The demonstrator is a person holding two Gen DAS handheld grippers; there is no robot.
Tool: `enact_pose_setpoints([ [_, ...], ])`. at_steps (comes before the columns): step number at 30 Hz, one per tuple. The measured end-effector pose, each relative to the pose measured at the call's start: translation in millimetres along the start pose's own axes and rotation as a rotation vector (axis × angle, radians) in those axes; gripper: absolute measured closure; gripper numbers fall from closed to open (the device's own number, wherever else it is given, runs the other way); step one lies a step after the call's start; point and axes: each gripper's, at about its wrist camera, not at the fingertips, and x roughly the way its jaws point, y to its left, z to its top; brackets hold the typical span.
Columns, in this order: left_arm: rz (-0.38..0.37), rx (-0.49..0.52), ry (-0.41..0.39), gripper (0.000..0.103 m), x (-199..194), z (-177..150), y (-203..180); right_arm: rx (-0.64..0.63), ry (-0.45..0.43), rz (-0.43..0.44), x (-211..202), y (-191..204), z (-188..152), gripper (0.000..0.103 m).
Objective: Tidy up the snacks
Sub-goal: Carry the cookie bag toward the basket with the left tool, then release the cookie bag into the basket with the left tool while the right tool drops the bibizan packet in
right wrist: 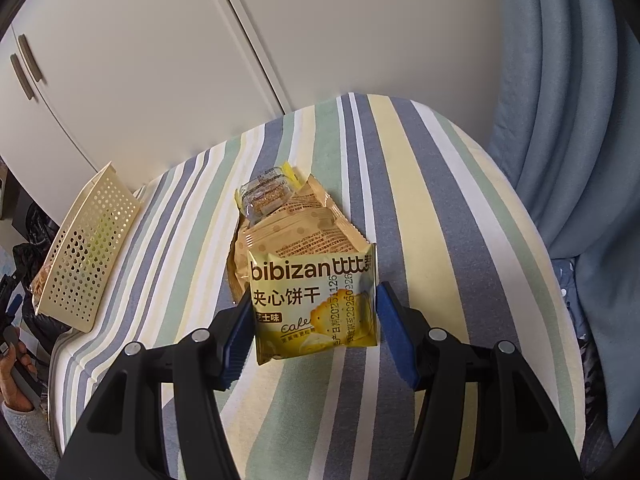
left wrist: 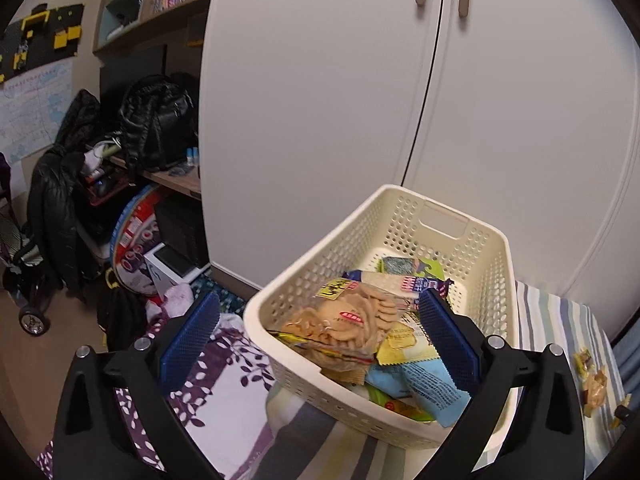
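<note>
The task is judged well advanced. One cream perforated plastic basket [left wrist: 472, 248] is seen on the striped bed cover [right wrist: 420, 184], and it is already loaded: at least six snack packets are counted inside, among them a clear bag of pale biscuits [left wrist: 344, 320] on top and a light blue packet [left wrist: 424, 380] at the near edge; others may be hidden beneath.

Three packets are left on the bed cover to the right of the basket: a yellow "bibizan" sandwich-biscuit packet [right wrist: 314, 308] nearest, a tan packet [right wrist: 300, 222] behind it, and a small clear-wrapped piece [right wrist: 262, 196] farthest.

The left tool [left wrist: 320, 340] is spread wide at the basket's near corner, pinching nothing. The right tool [right wrist: 316, 344] is spread either side of the yellow packet, not yet closed on it.
</note>
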Motion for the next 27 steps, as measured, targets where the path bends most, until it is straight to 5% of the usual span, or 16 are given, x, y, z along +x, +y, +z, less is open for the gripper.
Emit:
enact_pose_setpoints([
  [11, 0.0, 0.0, -0.044, 0.002, -12, -2, -1, -0.072, -0.041, 0.049, -20, 54, 8, 0.044],
  [27, 0.031, -0.083, -0.079, 0.002, -24, 3, 20, -0.373, -0.058, 0.312, -17, 265, 13, 0.044],
])
